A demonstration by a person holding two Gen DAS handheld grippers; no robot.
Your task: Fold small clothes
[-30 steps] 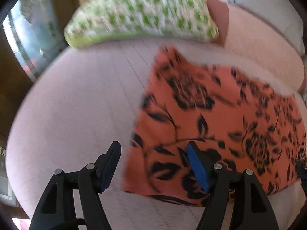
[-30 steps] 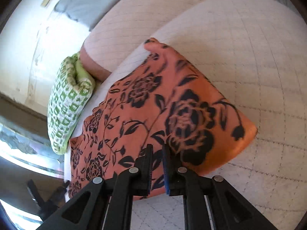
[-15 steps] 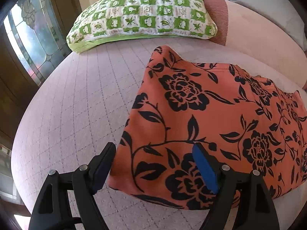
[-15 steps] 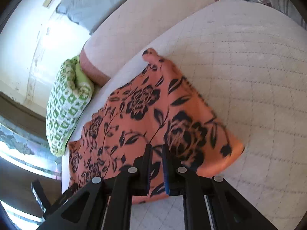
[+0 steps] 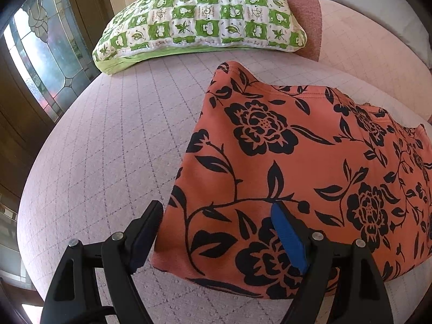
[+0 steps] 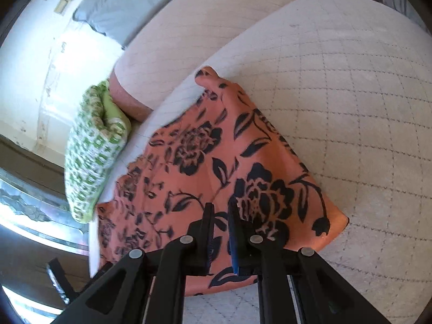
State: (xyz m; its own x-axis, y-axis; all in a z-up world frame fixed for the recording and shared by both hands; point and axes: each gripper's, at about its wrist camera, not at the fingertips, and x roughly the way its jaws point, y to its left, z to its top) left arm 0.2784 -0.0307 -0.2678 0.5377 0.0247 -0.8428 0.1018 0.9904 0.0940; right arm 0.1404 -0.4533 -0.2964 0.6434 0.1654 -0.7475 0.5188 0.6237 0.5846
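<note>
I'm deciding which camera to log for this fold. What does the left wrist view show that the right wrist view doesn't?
Only the left wrist view: the left gripper, open, astride the orange floral garment's near corner. Only the right wrist view: the right gripper, nearly closed over the garment's near edge, and a grey pillow. Both: the garment, the green checked pillow and the quilted bed cover.

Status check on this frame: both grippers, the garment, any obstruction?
Left gripper open over orange floral garment. Right gripper nearly closed above it; grip unclear. Green pillow well clear.

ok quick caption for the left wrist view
Open left gripper straddling the corner of an orange floral garment on a quilted bed.
</note>
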